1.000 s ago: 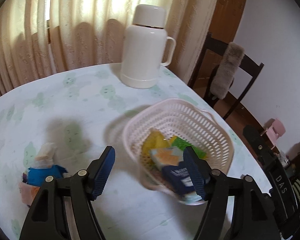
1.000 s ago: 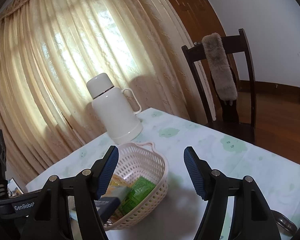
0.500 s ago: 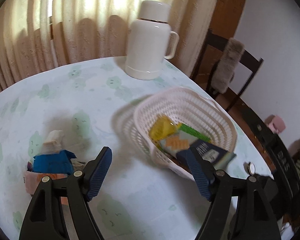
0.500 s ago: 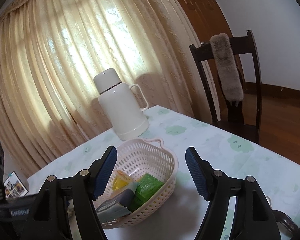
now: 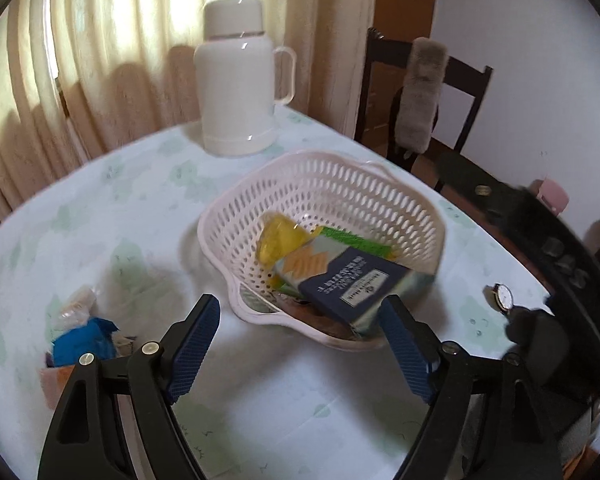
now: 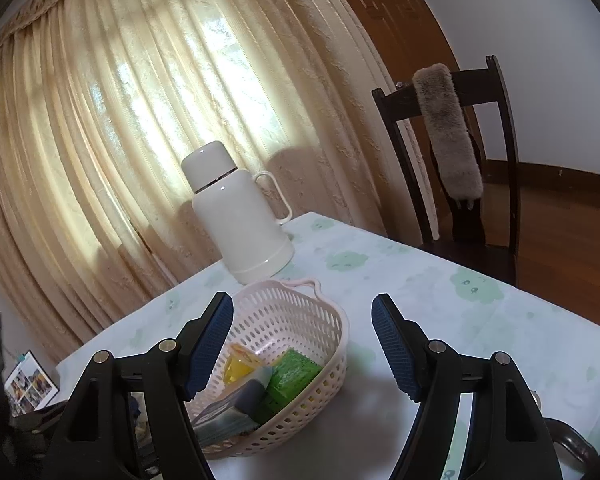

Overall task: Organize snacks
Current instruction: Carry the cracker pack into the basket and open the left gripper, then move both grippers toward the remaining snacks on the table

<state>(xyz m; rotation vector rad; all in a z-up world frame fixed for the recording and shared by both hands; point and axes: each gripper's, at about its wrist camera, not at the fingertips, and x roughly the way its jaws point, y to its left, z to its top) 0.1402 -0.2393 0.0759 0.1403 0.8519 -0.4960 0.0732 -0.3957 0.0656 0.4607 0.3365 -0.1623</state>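
Observation:
A pale pink perforated basket (image 5: 340, 184) stands on the table; it also shows in the right wrist view (image 6: 296, 320). In it lie a yellow packet (image 5: 278, 236), a green packet (image 5: 356, 238) and a dark blue box (image 5: 352, 284) leaning over the near rim. A small pile of snacks with a blue wrapper (image 5: 84, 340) lies at the left on the table. My left gripper (image 5: 300, 348) is open and empty, just in front of the basket. My right gripper (image 6: 302, 344) is open and empty, above the basket's right side.
A white thermos jug (image 5: 240, 80) stands behind the basket near the curtain. A dark wooden chair (image 6: 460, 160) with a grey fur strip stands at the table's far right. A wristwatch (image 5: 502, 296) lies on the table right of the basket. The table (image 5: 280, 420) has a pale green patterned cloth.
The left gripper has pulled back from the basket, leaving the dark blue box lying in it. The right gripper view has shifted slightly; both stay open.

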